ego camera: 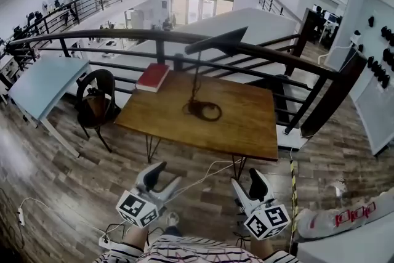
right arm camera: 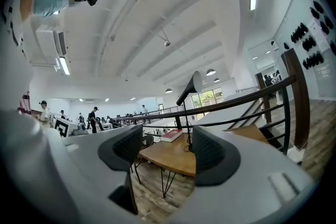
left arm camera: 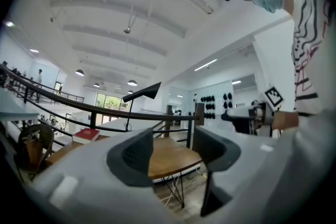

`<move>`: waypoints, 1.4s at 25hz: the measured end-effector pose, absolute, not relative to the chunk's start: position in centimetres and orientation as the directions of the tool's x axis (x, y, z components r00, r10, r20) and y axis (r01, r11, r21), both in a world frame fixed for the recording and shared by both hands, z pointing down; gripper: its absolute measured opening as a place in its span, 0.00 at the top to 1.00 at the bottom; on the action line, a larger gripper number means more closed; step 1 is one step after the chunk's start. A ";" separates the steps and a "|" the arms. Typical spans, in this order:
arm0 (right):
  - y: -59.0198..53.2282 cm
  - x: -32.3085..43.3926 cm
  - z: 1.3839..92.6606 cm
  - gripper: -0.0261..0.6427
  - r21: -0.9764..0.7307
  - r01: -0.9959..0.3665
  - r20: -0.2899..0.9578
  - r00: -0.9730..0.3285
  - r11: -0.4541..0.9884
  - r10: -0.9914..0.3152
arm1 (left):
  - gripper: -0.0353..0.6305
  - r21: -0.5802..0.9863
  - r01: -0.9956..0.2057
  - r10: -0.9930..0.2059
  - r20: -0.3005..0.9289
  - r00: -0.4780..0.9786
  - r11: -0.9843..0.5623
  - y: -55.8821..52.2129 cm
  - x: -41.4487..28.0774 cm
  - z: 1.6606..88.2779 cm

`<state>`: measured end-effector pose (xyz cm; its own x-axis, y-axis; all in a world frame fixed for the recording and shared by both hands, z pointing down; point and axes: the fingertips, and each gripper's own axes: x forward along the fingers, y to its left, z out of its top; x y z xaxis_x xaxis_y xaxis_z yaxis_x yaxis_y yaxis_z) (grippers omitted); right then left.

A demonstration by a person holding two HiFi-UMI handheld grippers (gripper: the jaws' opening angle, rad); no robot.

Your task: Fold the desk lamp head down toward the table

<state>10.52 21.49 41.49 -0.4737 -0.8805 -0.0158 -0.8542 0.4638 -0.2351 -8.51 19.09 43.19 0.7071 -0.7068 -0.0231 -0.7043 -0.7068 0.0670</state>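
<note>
The black desk lamp stands on the wooden table (ego camera: 246,126). Its wedge-shaped head (ego camera: 217,41) is raised on a thin pole (ego camera: 196,80) above a ring base (ego camera: 204,110). The lamp head (left arm camera: 143,92) also shows beyond the left jaws, and the lamp head (right arm camera: 189,87) beyond the right jaws. My left gripper (ego camera: 165,176) and right gripper (ego camera: 247,185) hang well short of the table's near edge, over the floor. Both are open with nothing between the jaws. They point level toward the table, as the left gripper (left arm camera: 176,152) and the right gripper (right arm camera: 163,149) show in their own views.
A red book (ego camera: 152,77) lies on the table's far left corner. A black chair with a bag (ego camera: 95,105) and a light blue table (ego camera: 43,84) stand to the left. A dark railing (ego camera: 123,37) runs behind the table. A white cable (ego camera: 203,174) trails on the floor.
</note>
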 end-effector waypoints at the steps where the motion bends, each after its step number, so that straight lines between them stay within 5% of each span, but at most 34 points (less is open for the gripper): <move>1: 20.4 10.2 41.2 0.53 -0.234 -0.857 -0.019 -0.467 0.458 -0.884 | 0.57 0.067 -0.702 -0.705 -0.023 0.709 -0.709 17.8 -8.9 43.1; 22: 2.4 4.1 37.9 0.53 -0.247 -0.916 -0.090 -0.304 0.317 -0.949 | 0.56 0.019 -0.631 -0.631 -0.016 0.775 -0.775 -2.9 -17.9 40.6; 35: -6.2 8.4 35.5 0.53 -0.157 -0.899 -0.113 -0.395 0.409 -0.912 | 0.56 0.023 -0.672 -0.672 -0.009 0.741 -0.741 -10.2 -12.8 41.1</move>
